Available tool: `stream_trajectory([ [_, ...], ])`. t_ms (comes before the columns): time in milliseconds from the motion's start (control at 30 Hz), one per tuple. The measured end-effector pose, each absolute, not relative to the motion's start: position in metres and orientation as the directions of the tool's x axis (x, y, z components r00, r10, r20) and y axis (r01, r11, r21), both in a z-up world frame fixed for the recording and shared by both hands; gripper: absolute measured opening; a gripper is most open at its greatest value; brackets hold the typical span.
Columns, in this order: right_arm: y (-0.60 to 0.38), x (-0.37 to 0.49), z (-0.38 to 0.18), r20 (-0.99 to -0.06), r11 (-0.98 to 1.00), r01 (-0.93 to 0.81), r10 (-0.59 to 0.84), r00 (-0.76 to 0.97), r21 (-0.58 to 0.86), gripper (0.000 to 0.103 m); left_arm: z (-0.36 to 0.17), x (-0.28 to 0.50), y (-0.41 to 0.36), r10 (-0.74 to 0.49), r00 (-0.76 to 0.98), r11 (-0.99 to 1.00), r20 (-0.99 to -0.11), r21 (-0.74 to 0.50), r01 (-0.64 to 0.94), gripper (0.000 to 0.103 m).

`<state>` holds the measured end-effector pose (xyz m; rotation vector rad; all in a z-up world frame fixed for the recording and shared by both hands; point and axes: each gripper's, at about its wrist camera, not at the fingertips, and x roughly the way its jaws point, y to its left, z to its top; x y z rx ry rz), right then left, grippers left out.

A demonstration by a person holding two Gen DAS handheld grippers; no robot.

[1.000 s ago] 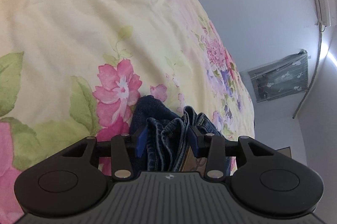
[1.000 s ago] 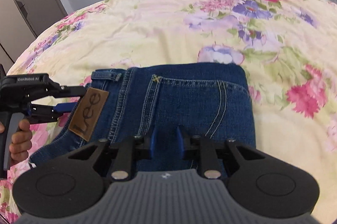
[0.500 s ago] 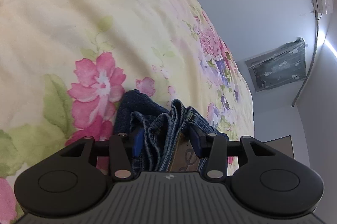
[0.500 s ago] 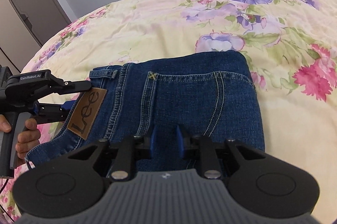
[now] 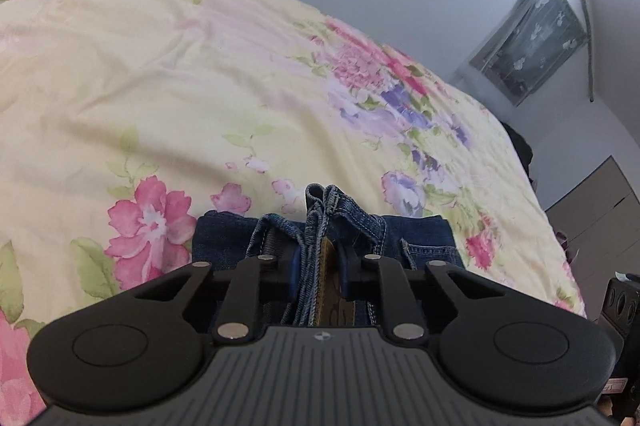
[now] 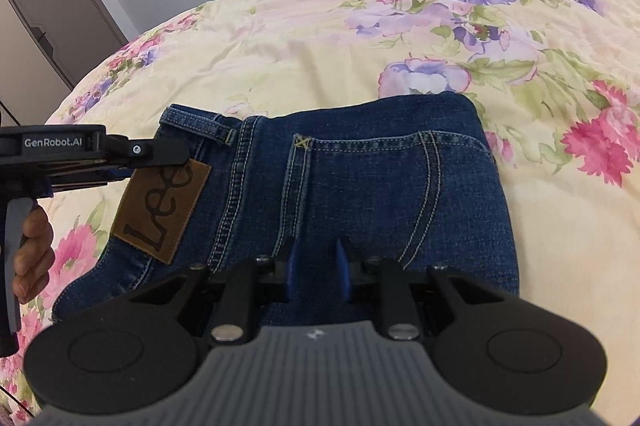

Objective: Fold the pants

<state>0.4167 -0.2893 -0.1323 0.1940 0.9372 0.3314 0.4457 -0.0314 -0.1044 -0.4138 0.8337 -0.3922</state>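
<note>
Two claws work one pair of folded jeans (image 6: 360,185) on a bed with a floral bedspread (image 6: 304,37). The jeans lie near the bedspread's near side, waistband to the left in the right wrist view, fold edge to the right, leather patch (image 6: 160,201) facing up.

Left claw (image 5: 320,272): jaws closing, pads pressed on the bunched waistband layers and the patch edge, so it is clamped on the jeans. In the right wrist view it comes in from the left at the waistband corner, over the top of the patch, with a hand (image 6: 34,254) on its grip.

Right claw (image 6: 316,272): jaws closing, blue pads narrowly apart, denim directly beyond them; cannot tell whether fabric is pinched.

Room: wide bare bedspread beyond the jeans toward the far edge and to the right of the fold. Left of the waistband only a narrow strip of bedspread before the bed edge.

Around: a plain wall behind the bed, a door (image 6: 48,5) past the left corner, a framed picture wrapped in plastic (image 5: 532,37) on the wall, grey drawers (image 5: 600,209) past the right edge. Nothing lies on the bedspread by the jeans.
</note>
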Motion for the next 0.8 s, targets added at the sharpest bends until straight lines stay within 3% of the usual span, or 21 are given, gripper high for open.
stream_trajectory([
  [33,-0.288,0.414,-0.124,-0.745,0.931,-0.214,0.366,0.558,0.297,0.003,-0.097,0.441,-0.030,-0.493,0.624,0.851,-0.607,-0.486,0.199,0.019],
  [167,-0.283,0.395,-0.084,-0.673,0.937,-0.315,0.331,0.661,0.151,0.005,-0.103,0.442,-0.018,-0.473,0.622,0.867,-0.625,-0.457,0.200,0.018],
  [267,-0.293,0.407,-0.082,-0.687,0.954,-0.289,0.261,0.678,0.077,0.005,-0.132,0.450,-0.001,-0.507,0.614,0.823,-0.605,-0.552,0.135,0.018],
  [400,-0.323,0.437,-0.101,-0.708,0.970,-0.194,0.238,0.665,0.144,0.002,-0.162,0.460,0.016,-0.550,0.604,0.756,-0.576,-0.651,0.067,0.020],
  [533,-0.338,0.470,-0.125,-0.713,0.970,-0.126,0.239,0.659,0.208,0.000,-0.177,0.463,0.020,-0.547,0.605,0.760,-0.579,-0.647,0.068,0.028],
  [800,-0.319,0.496,-0.158,-0.777,0.988,-0.127,0.144,0.613,0.083,0.000,-0.173,0.463,0.015,-0.517,0.603,0.786,-0.607,-0.616,0.053,0.036],
])
